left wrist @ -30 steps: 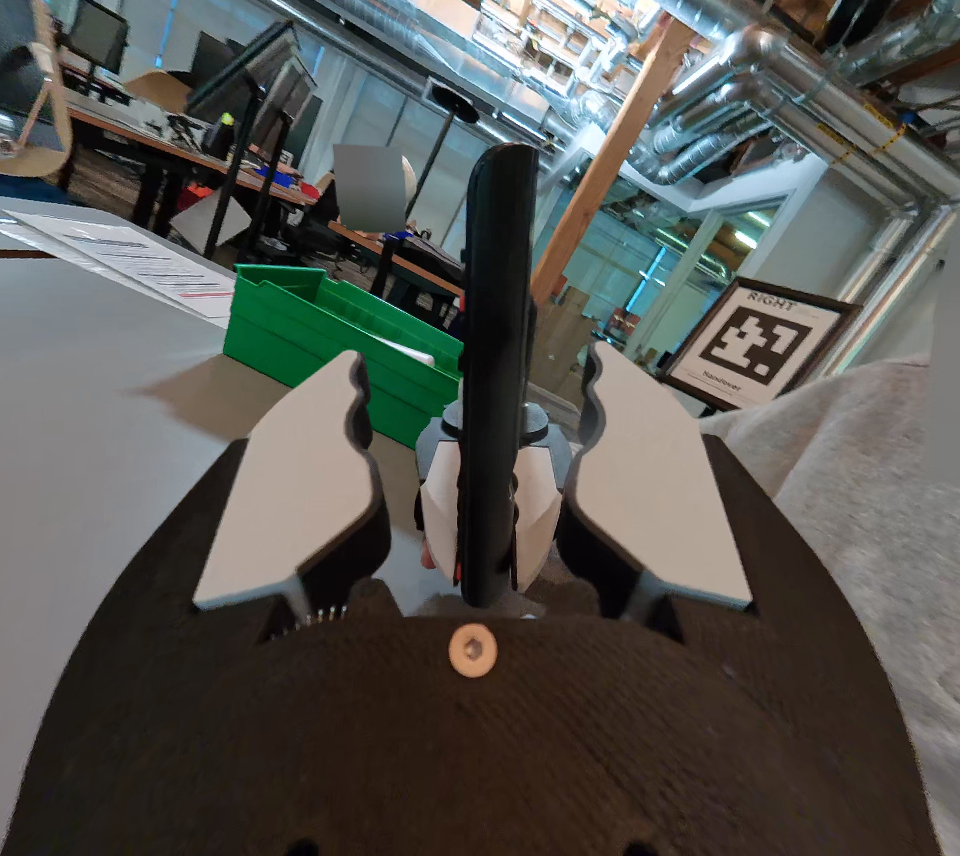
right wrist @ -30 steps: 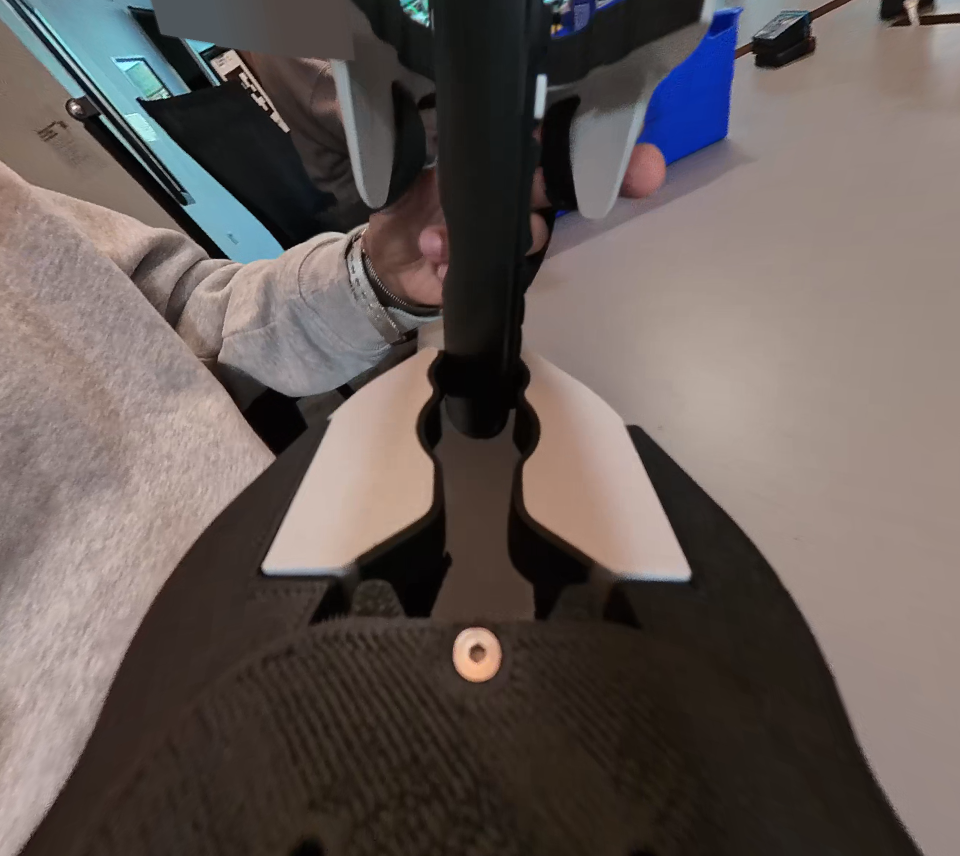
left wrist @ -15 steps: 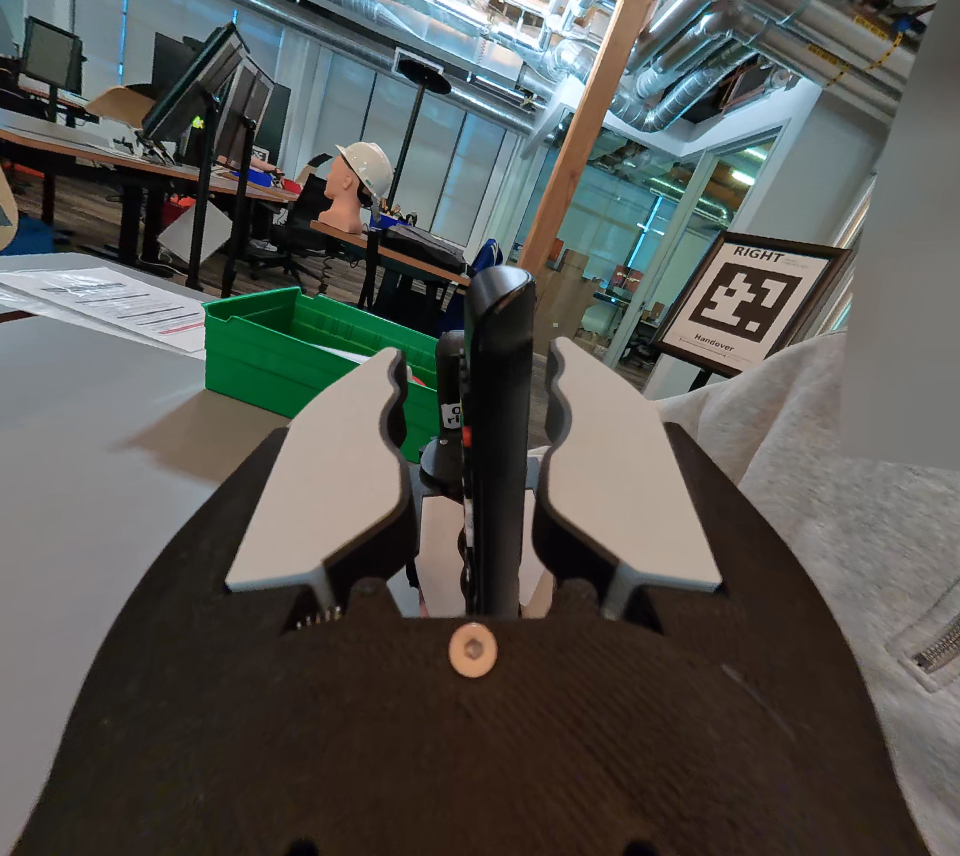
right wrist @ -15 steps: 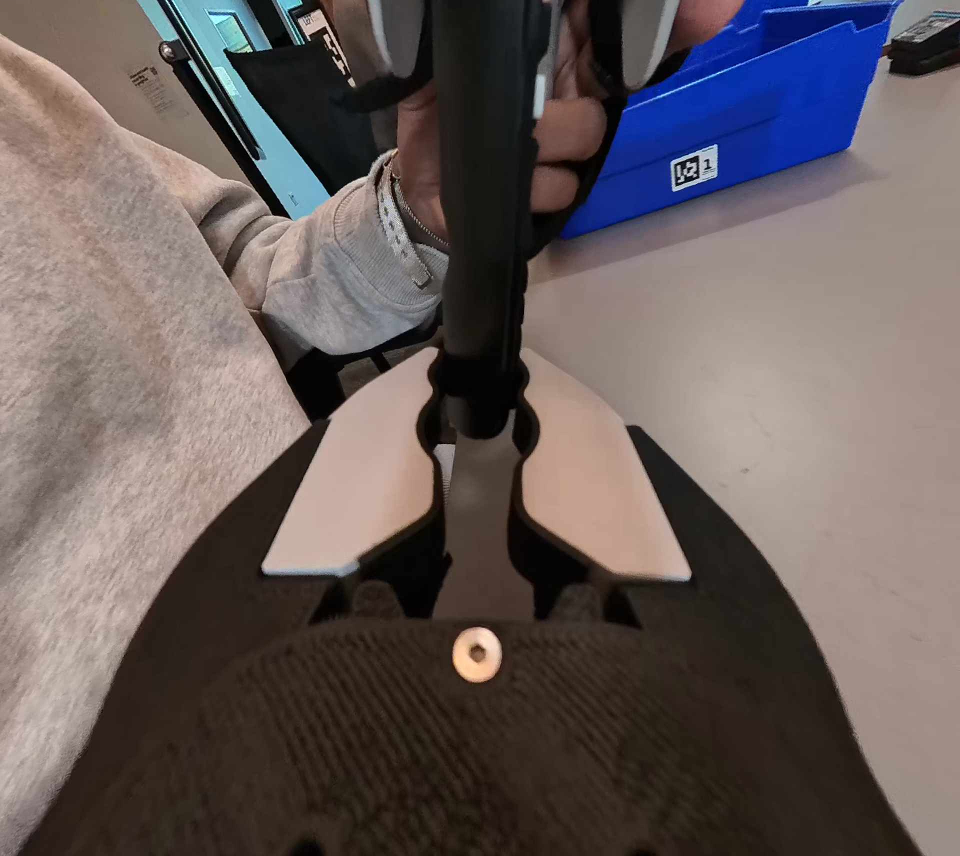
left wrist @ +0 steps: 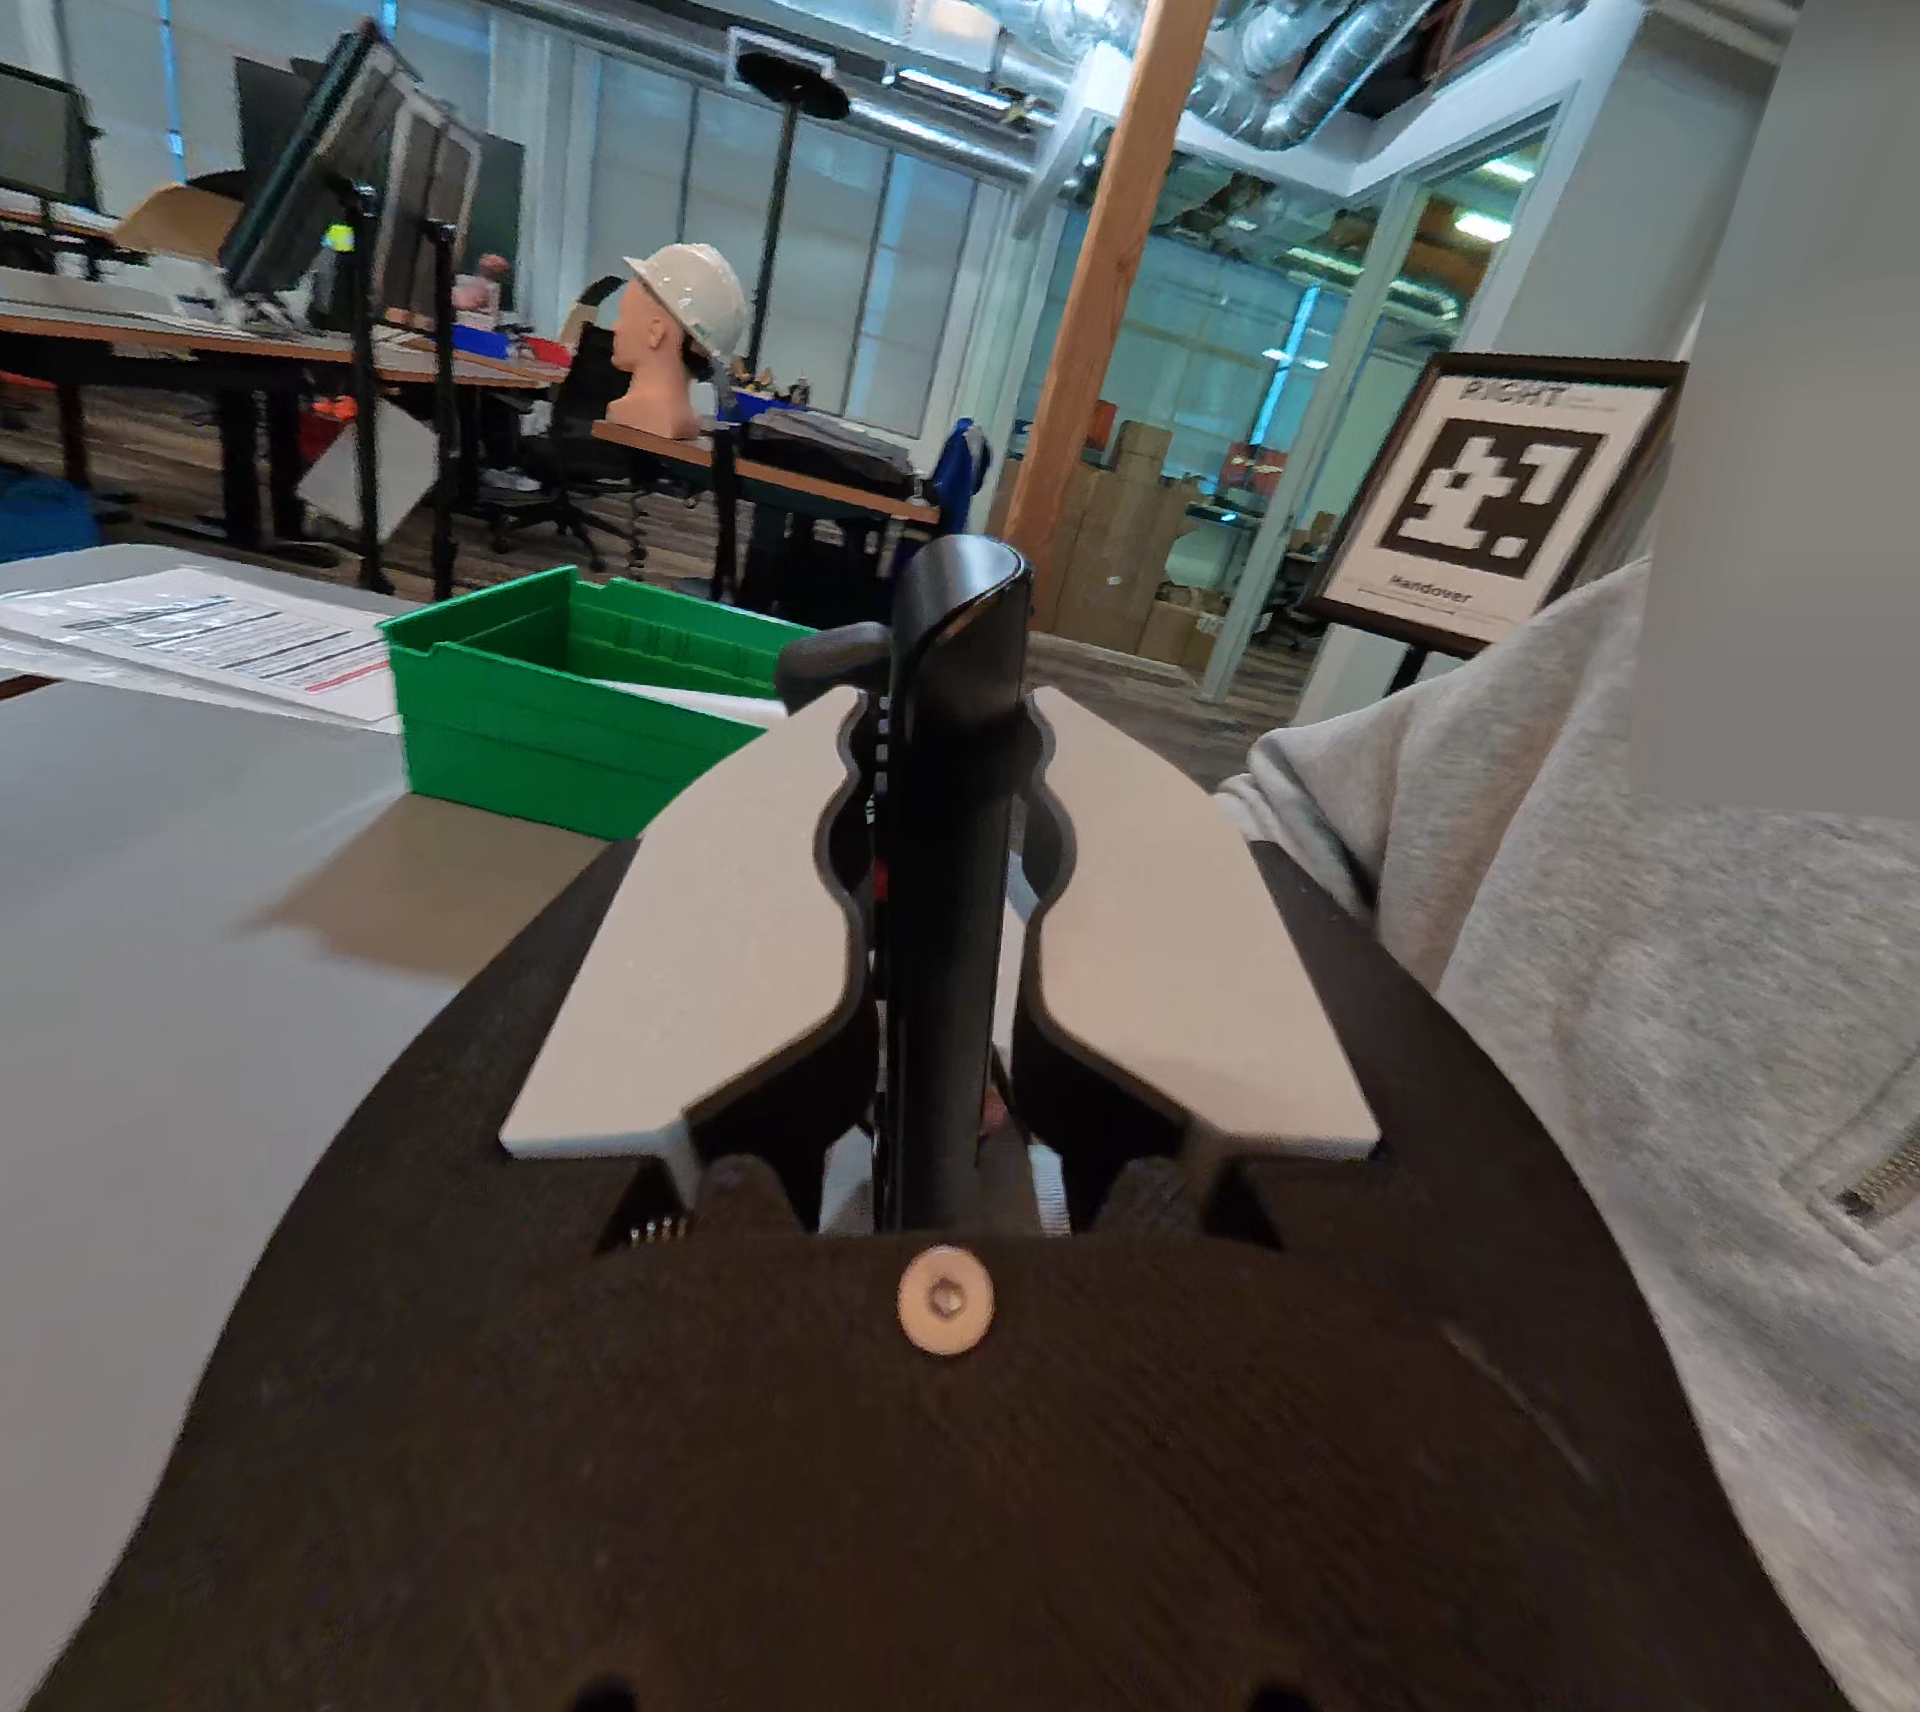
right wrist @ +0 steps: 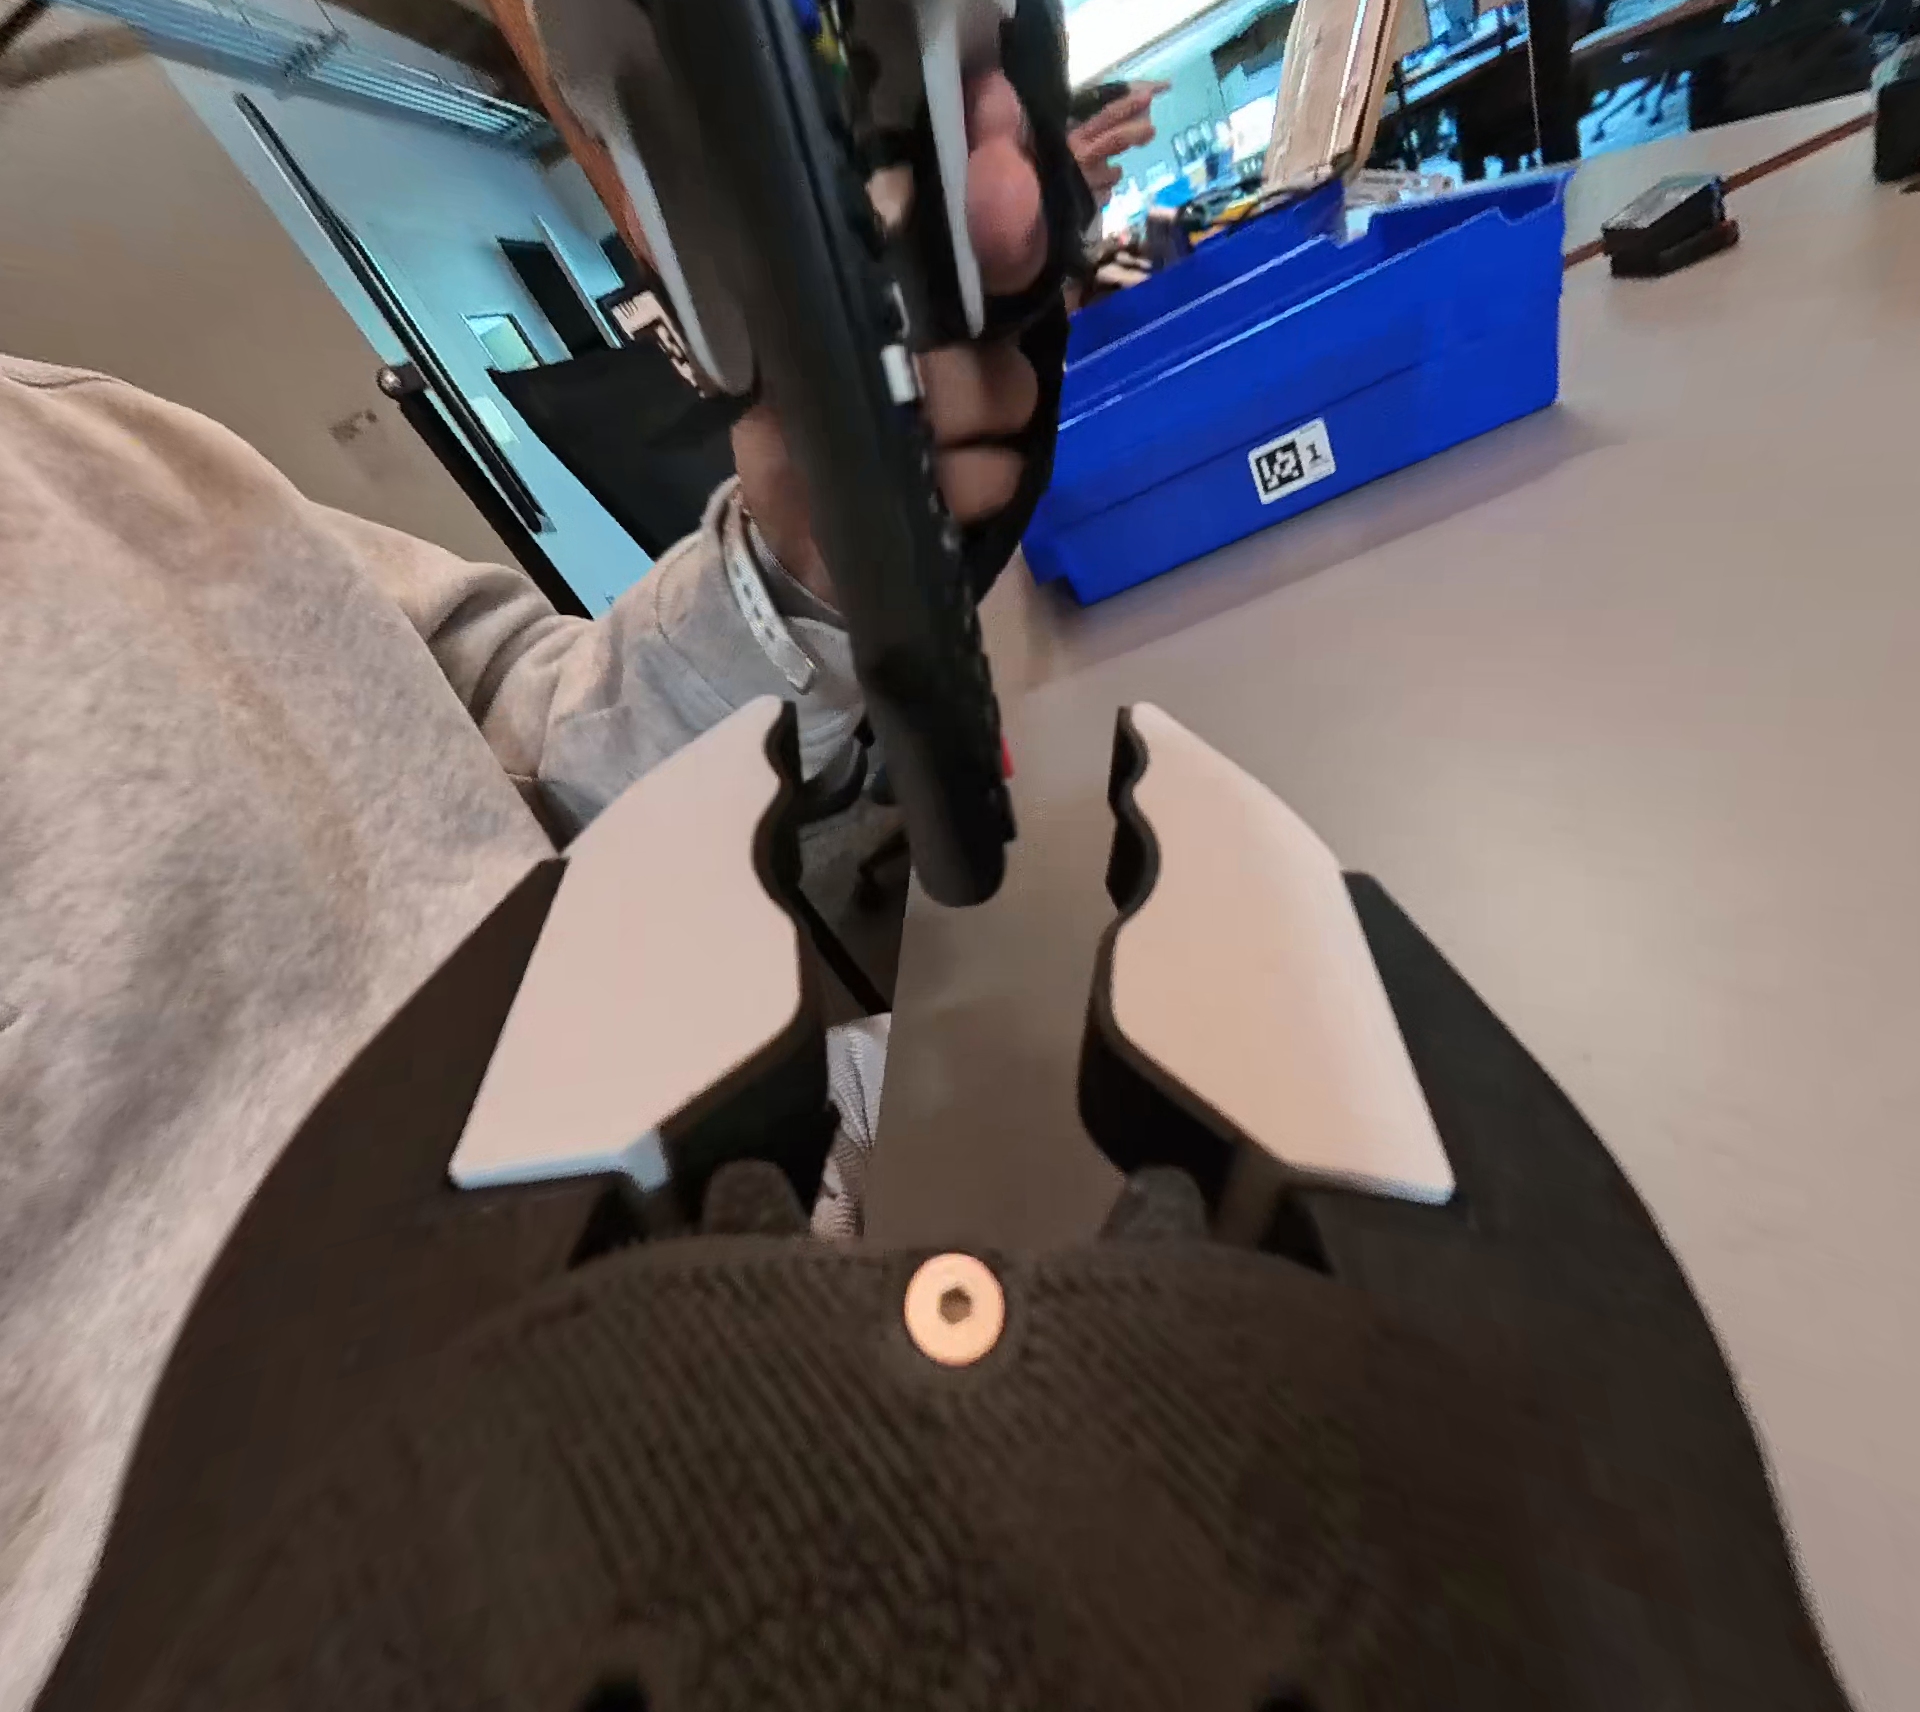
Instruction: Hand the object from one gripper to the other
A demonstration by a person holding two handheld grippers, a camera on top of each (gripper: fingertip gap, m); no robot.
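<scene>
My left gripper (left wrist: 943,727) is clamped on the long black plastic remote control (left wrist: 940,914), which stands upright between the pads. Its lower end is hidden behind my mount in the left wrist view. My right gripper (right wrist: 951,743) is released, jaws spread wide; the remote's bottom tip (right wrist: 951,831) hangs in the gap, touching neither pad. The upper end is cut off by the frame there and motion-blurred, so the buttons are hard to make out.

Containers: green plastic bin (left wrist: 540,706) on the grey table (left wrist: 156,935), just left of the remote and behind it, something white inside, can't tell what. Blue plastic bin (right wrist: 1351,374) right of the remote; contents not visible past the wall.

Around: printed paper sheet (left wrist: 197,634) left of the green bin. Small black device (right wrist: 1668,223) right of the blue bin. Grey sweatshirt sleeve (right wrist: 623,675) blocks the view left of the remote.
</scene>
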